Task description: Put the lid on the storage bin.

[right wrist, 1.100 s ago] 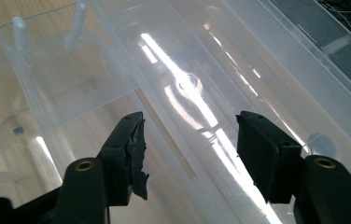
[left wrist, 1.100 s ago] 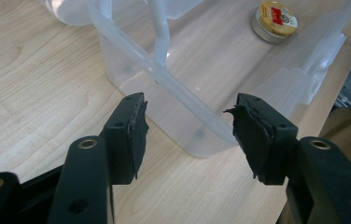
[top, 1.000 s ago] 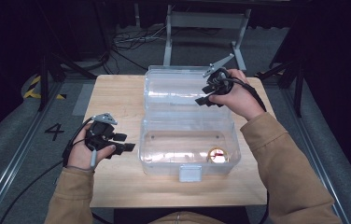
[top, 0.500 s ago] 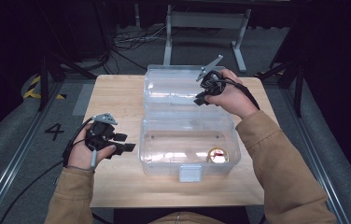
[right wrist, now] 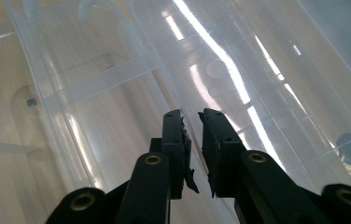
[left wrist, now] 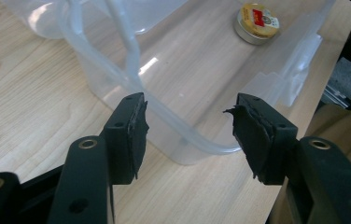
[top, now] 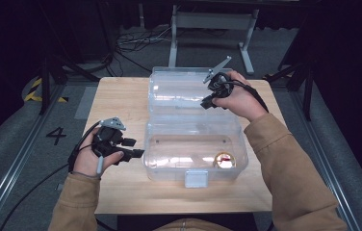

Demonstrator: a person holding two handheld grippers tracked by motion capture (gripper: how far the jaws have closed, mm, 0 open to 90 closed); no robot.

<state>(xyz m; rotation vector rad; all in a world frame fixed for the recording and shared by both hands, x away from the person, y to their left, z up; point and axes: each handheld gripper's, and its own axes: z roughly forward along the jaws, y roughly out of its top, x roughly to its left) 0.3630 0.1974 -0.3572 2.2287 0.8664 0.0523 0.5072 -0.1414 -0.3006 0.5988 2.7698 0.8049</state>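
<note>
Landmark: clear plastic box [top: 193, 149], open on the bench [top: 121, 101]; its lid [top: 179, 91] lies flat behind it, hinged along the far edge.
Left hand-held gripper [top: 133, 154]: just off the box's left wall, jaws spread wide around nothing, with the box's near corner showing between them in the left gripper view [left wrist: 187, 128].
Risk, left: if it closes on that thin rounded wall, the pads may slip, or the light box may skid across the bench.
Small round tin [top: 224, 160]: inside the box, near-right corner; a jolt would likely send it sliding.
Right hand-held gripper [top: 209, 101]: over the lid's right edge; jaws have just been closing and now stand nearly pressed together, nothing between them [right wrist: 193, 126].
Risk, right: the lid edge is not caught; lifting now would likely come up empty, or only nudge the lid sideways.
</note>
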